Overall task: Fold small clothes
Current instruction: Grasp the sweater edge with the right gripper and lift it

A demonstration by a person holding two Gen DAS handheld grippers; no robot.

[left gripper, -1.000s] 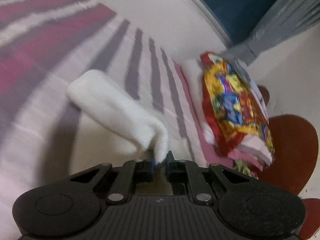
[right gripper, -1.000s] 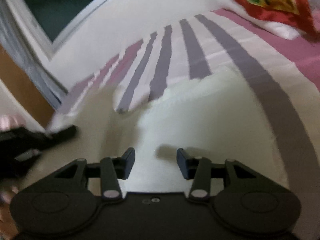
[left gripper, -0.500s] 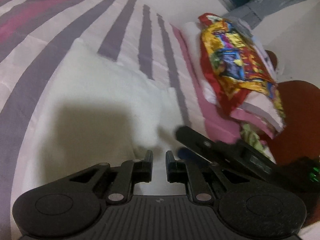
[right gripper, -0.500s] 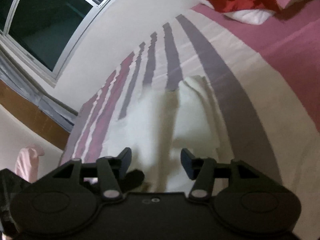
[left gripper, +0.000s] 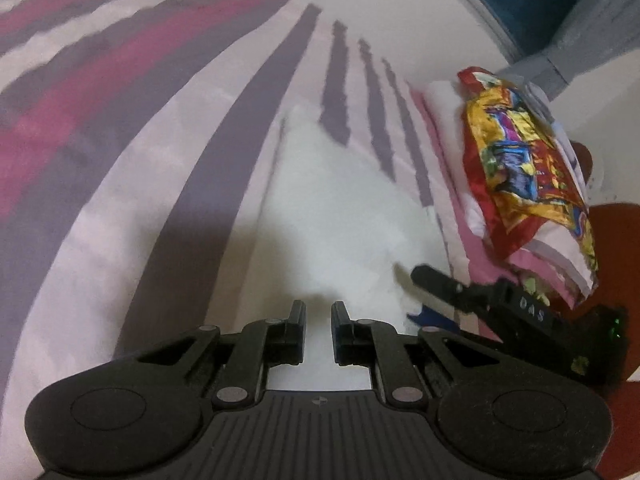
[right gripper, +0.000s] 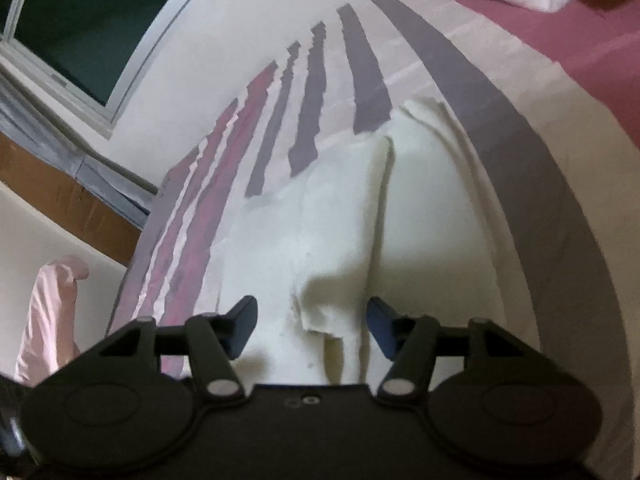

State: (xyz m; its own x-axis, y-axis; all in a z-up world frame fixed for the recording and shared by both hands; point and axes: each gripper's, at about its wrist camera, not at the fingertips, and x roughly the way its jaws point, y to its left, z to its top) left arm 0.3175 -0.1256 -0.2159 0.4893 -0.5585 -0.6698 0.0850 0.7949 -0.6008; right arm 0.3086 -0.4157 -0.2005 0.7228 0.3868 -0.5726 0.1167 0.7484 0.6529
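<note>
A small white garment (left gripper: pixel 340 216) lies folded flat on the striped bed sheet (left gripper: pixel 132 184). In the right wrist view the garment (right gripper: pixel 360 216) shows a folded flap with a lengthwise crease. My left gripper (left gripper: pixel 319 312) hovers just above its near edge, jaws slightly apart and holding nothing. My right gripper (right gripper: pixel 312 316) is open and empty over the garment's near end. The right gripper also shows in the left wrist view (left gripper: pixel 480 300), beside the garment's right edge.
A stack of folded clothes topped by a red and yellow printed cloth (left gripper: pixel 524 176) lies at the bed's right side, with a red-brown chair (left gripper: pixel 616 240) behind it. A window (right gripper: pixel 88 28) and wall lie beyond the bed. A pink cloth (right gripper: pixel 48 312) hangs at left.
My left gripper let go of the white garment, which was lifted a second ago and now lies flat. Both grippers have pulled back a little from it.
</note>
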